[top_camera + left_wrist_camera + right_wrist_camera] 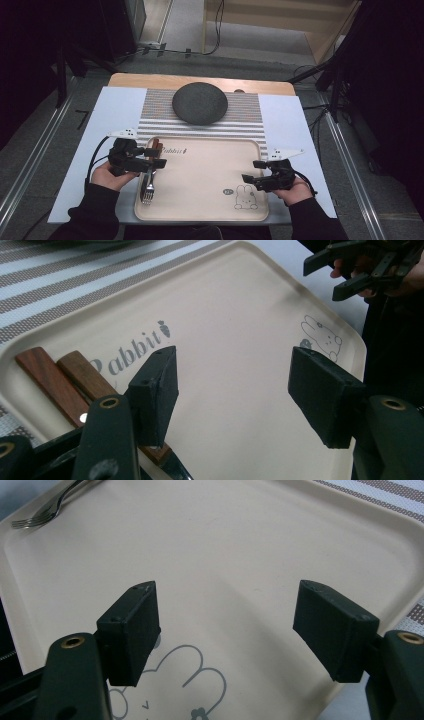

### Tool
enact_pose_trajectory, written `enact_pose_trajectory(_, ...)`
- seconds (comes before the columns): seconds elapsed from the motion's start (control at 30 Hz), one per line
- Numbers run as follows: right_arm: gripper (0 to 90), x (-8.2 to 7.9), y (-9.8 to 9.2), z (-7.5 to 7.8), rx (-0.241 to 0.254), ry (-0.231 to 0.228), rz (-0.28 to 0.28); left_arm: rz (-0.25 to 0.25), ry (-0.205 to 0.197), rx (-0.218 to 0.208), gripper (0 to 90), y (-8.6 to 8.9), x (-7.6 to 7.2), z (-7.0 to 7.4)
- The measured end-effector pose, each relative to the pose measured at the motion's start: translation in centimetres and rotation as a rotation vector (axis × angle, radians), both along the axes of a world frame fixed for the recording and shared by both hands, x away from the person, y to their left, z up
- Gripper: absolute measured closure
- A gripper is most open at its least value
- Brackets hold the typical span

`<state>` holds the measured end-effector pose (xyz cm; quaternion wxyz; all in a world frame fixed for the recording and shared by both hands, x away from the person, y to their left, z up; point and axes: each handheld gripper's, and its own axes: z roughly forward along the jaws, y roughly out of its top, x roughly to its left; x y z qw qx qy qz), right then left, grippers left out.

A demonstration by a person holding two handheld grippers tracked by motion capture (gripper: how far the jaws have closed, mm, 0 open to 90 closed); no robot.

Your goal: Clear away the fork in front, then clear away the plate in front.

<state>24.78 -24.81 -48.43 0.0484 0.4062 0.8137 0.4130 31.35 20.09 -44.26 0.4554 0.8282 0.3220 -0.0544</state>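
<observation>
On the cream tray (200, 200), two wooden-handled utensils lie side by side along its left edge, handles toward the far rim beside the printed word, fork (147, 192) tines toward the near rim. From the left gripper view the two wooden handles (75, 385) touch each other and run under the left jaw of that claw. Over this left part of the tray hangs the left gripper (155, 157), held in the left hand (107, 176); its jaws stand wide, with bare tray showing between them and nothing pressed by the pads. At the right side of the tray, near the rabbit drawing (244, 197), the right gripper (252, 171) hangs in the right hand (296, 191), jaws also wide and empty; its own view shows the drawing just below its left jaw and the fork (47, 512) well apart at the far corner. Beyond the tray's far rim, a dark round plate (200, 103) sits on a striped mat (245, 125).
</observation>
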Motion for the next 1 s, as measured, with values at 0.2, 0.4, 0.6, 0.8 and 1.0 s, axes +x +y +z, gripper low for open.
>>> enact_pose_trajectory(0.2, 24.7, 0.0, 0.0, 0.0, -0.004, 0.0, 0.002, 0.013, -0.011, -0.002, 37.1, 0.4, 0.0, 0.0)
enact_pose_trajectory(0.4, 24.7, 0.0, 0.0, 0.0, -0.003, 0.0, -0.002, 0.023, -0.005, -0.03, 37.1, 0.9, 0.2, 0.3)
enact_pose_trajectory(0.6, 24.7, 0.0, 0.0, 0.0, -0.002, 0.0, 0.0, 0.021, -0.004, -0.064, 32.1, 1.5, 0.5, 0.4)
enact_pose_trajectory(0.8, 24.7, 0.2, 0.2, 0.0, -0.001, 0.0, 0.005, 0.051, -0.046, -0.012, 32.1, 1.2, 0.8, 0.2)
enact_pose_trajectory(1.0, 24.7, 0.3, 0.3, 0.0, -0.002, 0.004, 0.012, 0.04, -0.026, -0.045, 32.1, 0.8, 1.4, -0.1)
